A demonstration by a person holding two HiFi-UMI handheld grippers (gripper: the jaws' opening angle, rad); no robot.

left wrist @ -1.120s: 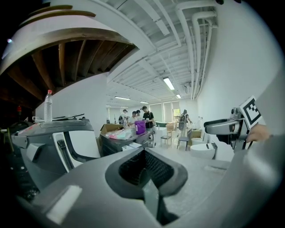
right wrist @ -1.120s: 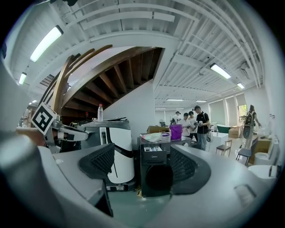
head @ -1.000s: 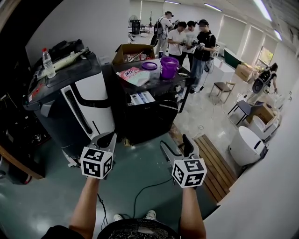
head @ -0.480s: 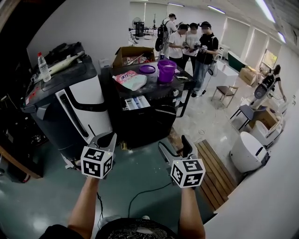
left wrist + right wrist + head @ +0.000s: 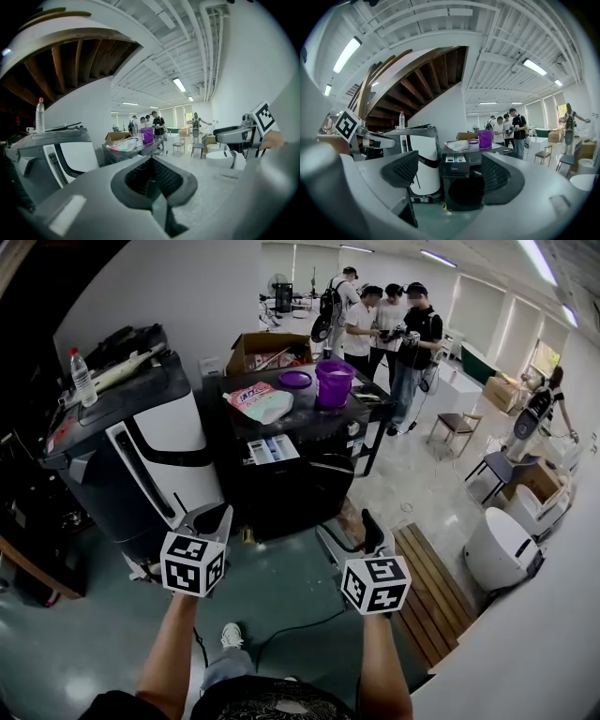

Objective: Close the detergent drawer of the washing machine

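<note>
**Washing machine station: drawer out, both grippers well short of it**

- Water bottle [image 5: 82,377]: upright on the dark top of a white-and-grey appliance [image 5: 155,451], which stands just beside the washing machine.
- Left gripper [image 5: 214,517]: jaws pressed together with nothing between them; held low over the green floor [image 5: 84,652], well apart from the machine.
- Washing machine [image 5: 292,486]: dark front-loader.
- Detergent drawer [image 5: 272,448]: pulled out from the front edge of the machine top, near its left corner; compartments open upward, contents too small to tell.
- Detergent bag [image 5: 259,400]: lies flat toward the left edge of the top.
- Cardboard box [image 5: 265,347]: flaps open, at the rear edge; contents unclear.
- Purple lid [image 5: 298,379]: lies flat, just beside the bucket.
- Purple bucket [image 5: 335,381]: upright near the rear right corner; inside not visible.
- Right gripper [image 5: 349,531]: jaws spread wide and empty; its own view frames the drawer between them.
- Wooden slats [image 5: 431,582]: on the floor right of that gripper.
- Bare floor lies between both grippers and the machine front.
</note>
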